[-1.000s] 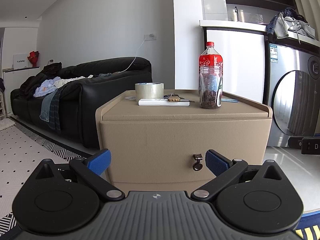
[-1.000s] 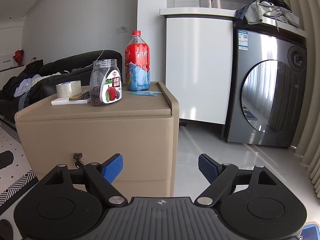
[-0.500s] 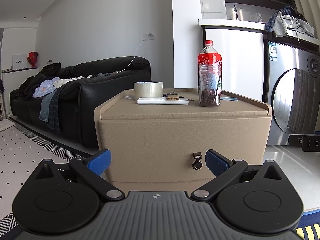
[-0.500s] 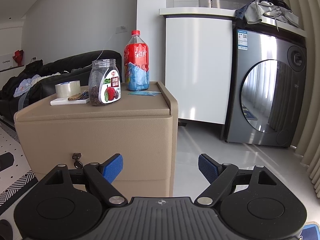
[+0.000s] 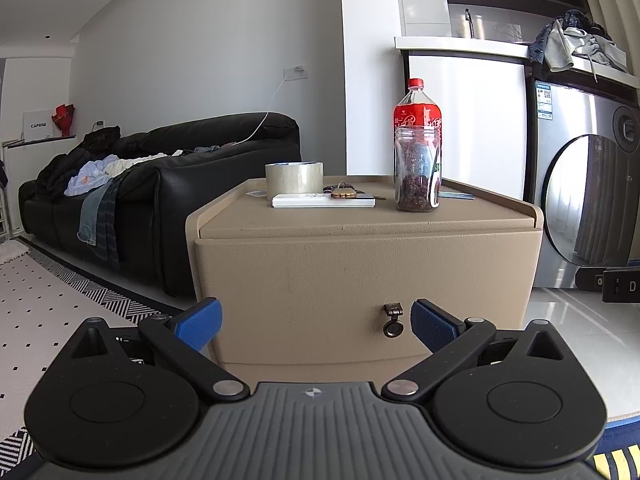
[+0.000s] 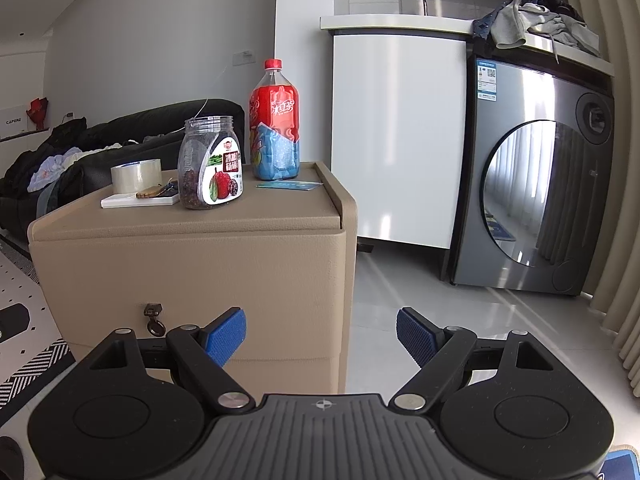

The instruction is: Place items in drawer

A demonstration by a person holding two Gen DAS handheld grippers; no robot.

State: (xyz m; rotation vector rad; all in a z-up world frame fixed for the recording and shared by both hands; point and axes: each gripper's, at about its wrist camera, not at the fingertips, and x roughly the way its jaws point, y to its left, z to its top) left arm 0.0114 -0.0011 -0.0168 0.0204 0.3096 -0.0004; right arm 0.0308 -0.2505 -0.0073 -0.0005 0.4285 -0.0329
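While the drawer (image 5: 360, 280) remains closed, its ring pull (image 5: 393, 320) sits low centre of the left view, just inside the left tool (image 5: 316, 322)'s right finger. Left tool: released, empty, nearer. Right tool (image 6: 320, 334): released, empty; pull lies left of it.

Your right gripper (image 6: 320, 330) hangs spread wide and empty before the beige cabinet (image 6: 192, 264), its drawer pull (image 6: 154, 316) untouched.

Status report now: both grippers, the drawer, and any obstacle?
Left gripper open, empty. Right gripper open, empty. Drawer shut, pull ring untouched. Nothing in the way.
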